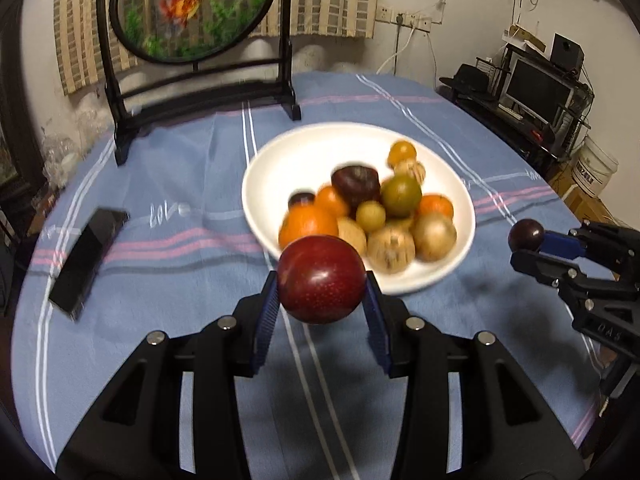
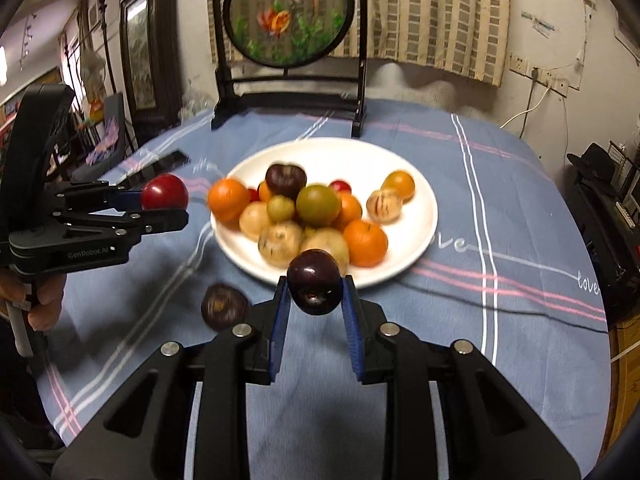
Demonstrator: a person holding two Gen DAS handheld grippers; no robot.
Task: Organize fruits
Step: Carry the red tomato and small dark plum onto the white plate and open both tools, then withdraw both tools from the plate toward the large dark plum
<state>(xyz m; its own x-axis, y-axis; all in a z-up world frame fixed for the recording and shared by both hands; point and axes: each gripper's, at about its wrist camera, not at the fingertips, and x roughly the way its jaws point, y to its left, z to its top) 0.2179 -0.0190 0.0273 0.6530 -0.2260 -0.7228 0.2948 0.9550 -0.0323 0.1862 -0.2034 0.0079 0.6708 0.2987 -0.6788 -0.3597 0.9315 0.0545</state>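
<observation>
My left gripper (image 1: 321, 292) is shut on a red plum (image 1: 321, 279), held above the blue cloth just in front of the white plate (image 1: 280, 152). The plate is piled with several oranges, green and tan fruits and dark plums. My right gripper (image 2: 315, 296) is shut on a dark purple plum (image 2: 315, 282), also lifted near the plate's (image 2: 420, 208) front rim. Each gripper shows in the other's view: the right gripper (image 1: 532, 246) at far right, the left gripper (image 2: 168, 204) at far left. Another dark plum (image 2: 224, 306) lies on the cloth left of my right gripper.
A black phone (image 1: 89, 258) lies on the striped blue tablecloth (image 1: 180, 240) at the left. A round painted screen on a black stand (image 1: 192, 12) rises at the table's back edge. A person's hand (image 2: 44, 300) grips the left tool's handle.
</observation>
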